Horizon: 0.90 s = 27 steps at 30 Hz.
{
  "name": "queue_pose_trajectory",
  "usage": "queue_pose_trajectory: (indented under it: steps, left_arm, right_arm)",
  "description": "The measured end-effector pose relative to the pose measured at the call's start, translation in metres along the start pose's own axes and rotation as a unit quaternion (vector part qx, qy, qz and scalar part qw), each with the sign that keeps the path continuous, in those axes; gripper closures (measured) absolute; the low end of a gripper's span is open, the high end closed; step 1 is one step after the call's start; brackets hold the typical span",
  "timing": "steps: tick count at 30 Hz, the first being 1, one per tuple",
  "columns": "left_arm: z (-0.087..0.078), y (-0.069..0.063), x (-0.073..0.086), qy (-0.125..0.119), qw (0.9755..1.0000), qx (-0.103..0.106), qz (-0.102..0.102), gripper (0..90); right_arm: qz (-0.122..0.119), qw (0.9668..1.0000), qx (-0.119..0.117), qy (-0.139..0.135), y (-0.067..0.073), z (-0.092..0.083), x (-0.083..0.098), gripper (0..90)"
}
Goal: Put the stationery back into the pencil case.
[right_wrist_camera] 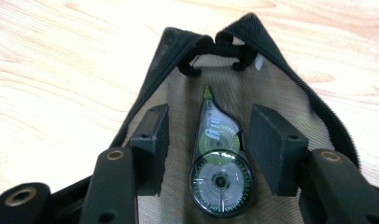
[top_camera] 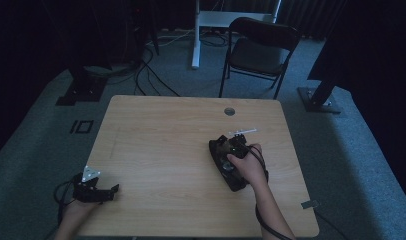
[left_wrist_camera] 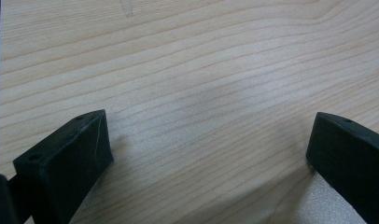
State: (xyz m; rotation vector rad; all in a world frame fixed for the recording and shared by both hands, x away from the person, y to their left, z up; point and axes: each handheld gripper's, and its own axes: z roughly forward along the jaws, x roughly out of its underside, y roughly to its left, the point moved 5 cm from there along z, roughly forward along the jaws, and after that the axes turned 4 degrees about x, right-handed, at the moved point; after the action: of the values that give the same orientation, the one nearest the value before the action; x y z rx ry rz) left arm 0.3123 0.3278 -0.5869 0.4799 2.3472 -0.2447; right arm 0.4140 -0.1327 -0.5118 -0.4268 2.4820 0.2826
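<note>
Here, the right gripper (right_wrist_camera: 208,149) held its fingers (right_wrist_camera: 152,140) released astride the correction tape (right_wrist_camera: 220,163) inside the mesh pouch (right_wrist_camera: 281,88); closing off-centre risked snagging mesh.

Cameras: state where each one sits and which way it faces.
High view: above the person's side, facing forward and down on the table; both forearms, left gripper, right gripper.
Left gripper view: rides the left gripper, facing bare wood; its jaws stand wide apart.
Right gripper view: rides the right gripper, facing a correction tape dispenser lying on a mesh pouch between parted jaws.
Shared: the pouch and tabletop.
</note>
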Motion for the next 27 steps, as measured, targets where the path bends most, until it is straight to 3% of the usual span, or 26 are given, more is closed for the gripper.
queue_pose_trajectory:
  steps: [8,11,19,27]
  left_arm:
    - [0.0,0.0,0.0,0.0,1.0,0.0,0.0,0.0]
    - [0.0,0.0,0.0,0.0,1.0,0.0,0.0,0.0]
    - [0.0,0.0,0.0,0.0,1.0,0.0,0.0,0.0]
    - [0.0,0.0,0.0,0.0,1.0,0.0,0.0,0.0]
  right_arm:
    - [-0.023,0.9987,-0.016,-0.043,-0.002,-0.014,0.003,37.4]
    - [-0.031,0.9982,-0.012,-0.051,-0.003,-0.018,0.005,35.3]
    - [-0.022,0.9966,-0.015,-0.079,-0.011,-0.033,0.011,32.8]
    - [-0.019,0.9958,-0.001,-0.09,-0.024,-0.047,0.018,30.3]
